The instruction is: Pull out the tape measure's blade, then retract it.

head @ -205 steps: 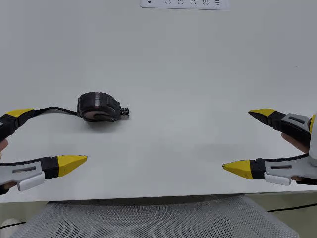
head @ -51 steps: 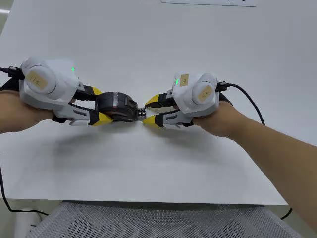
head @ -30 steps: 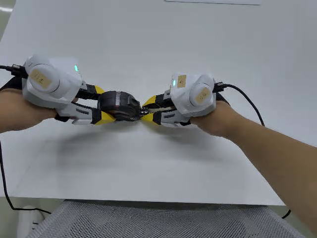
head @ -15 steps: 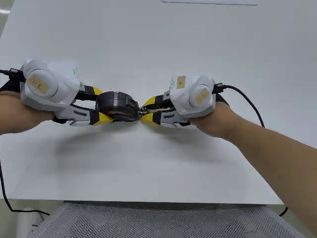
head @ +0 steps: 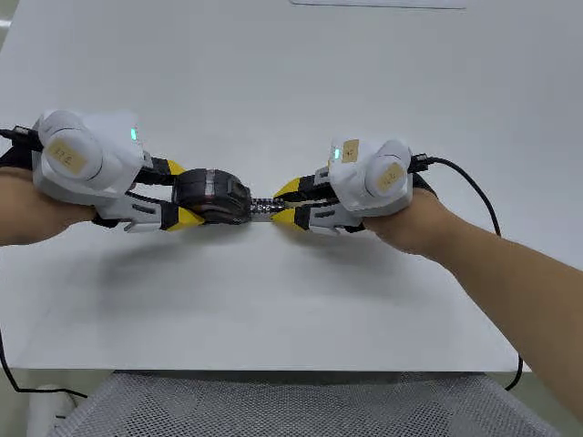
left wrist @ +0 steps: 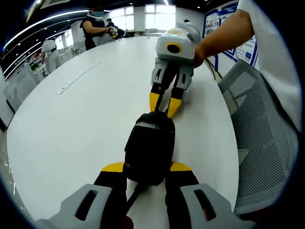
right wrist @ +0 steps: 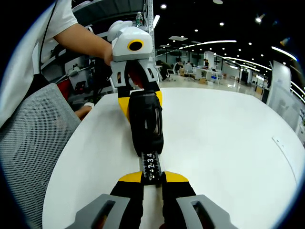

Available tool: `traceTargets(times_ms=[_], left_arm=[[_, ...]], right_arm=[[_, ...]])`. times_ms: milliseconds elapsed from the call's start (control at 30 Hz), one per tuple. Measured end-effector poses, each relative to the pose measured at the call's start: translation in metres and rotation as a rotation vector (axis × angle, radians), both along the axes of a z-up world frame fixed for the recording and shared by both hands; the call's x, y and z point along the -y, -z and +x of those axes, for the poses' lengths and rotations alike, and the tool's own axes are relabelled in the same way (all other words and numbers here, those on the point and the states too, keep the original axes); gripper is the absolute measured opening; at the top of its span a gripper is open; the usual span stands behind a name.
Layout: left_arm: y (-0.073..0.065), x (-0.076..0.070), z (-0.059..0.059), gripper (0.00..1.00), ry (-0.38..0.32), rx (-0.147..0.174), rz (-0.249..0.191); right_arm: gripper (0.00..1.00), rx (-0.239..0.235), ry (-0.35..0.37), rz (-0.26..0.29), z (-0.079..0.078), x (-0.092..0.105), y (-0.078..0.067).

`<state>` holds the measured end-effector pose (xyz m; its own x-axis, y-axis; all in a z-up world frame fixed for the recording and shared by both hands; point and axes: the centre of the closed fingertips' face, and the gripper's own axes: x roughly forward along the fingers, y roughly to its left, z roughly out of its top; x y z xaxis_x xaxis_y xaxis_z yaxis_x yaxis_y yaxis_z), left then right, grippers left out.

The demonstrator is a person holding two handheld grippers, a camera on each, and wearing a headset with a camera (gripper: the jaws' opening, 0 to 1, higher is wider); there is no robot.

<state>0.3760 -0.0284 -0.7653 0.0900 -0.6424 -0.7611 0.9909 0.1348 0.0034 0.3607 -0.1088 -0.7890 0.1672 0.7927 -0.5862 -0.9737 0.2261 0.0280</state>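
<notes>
The black tape measure [head: 210,195] rests on the white table [head: 291,82], and my left gripper [head: 182,193] is shut on its case [left wrist: 149,148]. A short stretch of blade [head: 261,208] sticks out to the right. In the right gripper view the blade [right wrist: 150,164] shows black with white numerals, coming from the case [right wrist: 146,120]. My right gripper [head: 286,202] is shut on the blade's tip, its yellow fingertips [right wrist: 176,177] either side of it. The right gripper [left wrist: 164,102] faces the case in the left gripper view, and the left gripper [right wrist: 140,102] appears behind the case in the right gripper view.
A white power strip [head: 378,4] lies at the table's far edge. A grey mesh chair [head: 273,405] sits below the near edge. A black cable [head: 465,196] trails from the right gripper, another [head: 9,134] from the left. People stand in the far background [left wrist: 95,24].
My right gripper has moved to the right, away from the case, drawing a short length of blade out. The left gripper keeps its hold on the case.
</notes>
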Motion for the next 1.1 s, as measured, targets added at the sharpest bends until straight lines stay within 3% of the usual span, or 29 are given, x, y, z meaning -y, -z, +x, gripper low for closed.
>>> traceTargets(times_ms=[1100], left_arm=[[0.0,0.004,0.001,0.25,0.003,-0.008,-0.004]], right_arm=[[0.1,0.004,0.023,-0.077,-0.005,0.057,0.003]])
